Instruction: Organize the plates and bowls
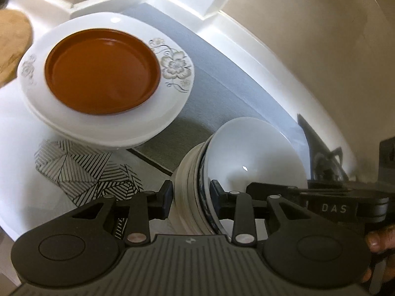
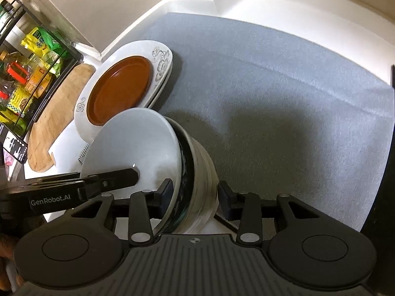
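Note:
A stack of nested bowls (image 1: 195, 187), white inside with a cream ribbed outside, is held between both grippers. My left gripper (image 1: 190, 197) is shut on its rim wall. My right gripper (image 2: 195, 197) is shut on the stack's (image 2: 192, 172) opposite wall. The top bowl's white inside (image 2: 130, 145) faces left in the right wrist view. A brown plate (image 1: 101, 71) lies on white floral plates (image 1: 172, 66) at the upper left; they also show in the right wrist view (image 2: 121, 91).
A grey mat (image 2: 271, 98) covers the white counter. A striped black-and-white coaster (image 1: 81, 170) lies below the plates. A wooden board (image 2: 56, 108) and a rack of packets and bottles (image 2: 27, 69) stand at the left. A beige wall (image 1: 308, 37) runs behind.

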Motion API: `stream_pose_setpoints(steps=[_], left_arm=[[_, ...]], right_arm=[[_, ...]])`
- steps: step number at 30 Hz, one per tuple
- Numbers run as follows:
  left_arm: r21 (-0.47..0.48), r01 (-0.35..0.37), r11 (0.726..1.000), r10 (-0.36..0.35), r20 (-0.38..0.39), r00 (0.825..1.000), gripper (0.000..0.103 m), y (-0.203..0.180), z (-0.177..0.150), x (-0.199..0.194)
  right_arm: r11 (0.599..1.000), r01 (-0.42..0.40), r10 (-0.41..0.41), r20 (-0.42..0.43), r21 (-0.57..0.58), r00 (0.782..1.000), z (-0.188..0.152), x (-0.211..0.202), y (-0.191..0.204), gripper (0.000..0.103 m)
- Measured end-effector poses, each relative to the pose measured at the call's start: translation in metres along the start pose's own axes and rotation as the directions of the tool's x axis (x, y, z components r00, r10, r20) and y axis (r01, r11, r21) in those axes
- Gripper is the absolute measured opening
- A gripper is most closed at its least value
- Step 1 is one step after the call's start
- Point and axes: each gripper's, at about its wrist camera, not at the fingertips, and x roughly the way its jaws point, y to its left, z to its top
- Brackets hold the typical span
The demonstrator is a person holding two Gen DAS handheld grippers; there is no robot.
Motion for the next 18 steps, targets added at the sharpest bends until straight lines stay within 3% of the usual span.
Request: stream_pose_setpoints(steps=[18], left_arm=[[0.015,0.007,1.000,-0.007,-0.012,1.000,0.037,0.0020,0.0013,0.0002]], right_arm=[[0.999,0.029,-0.029,0.009,-0.013,1.000,-0.0023,0.0007,0.0073,0.041]])
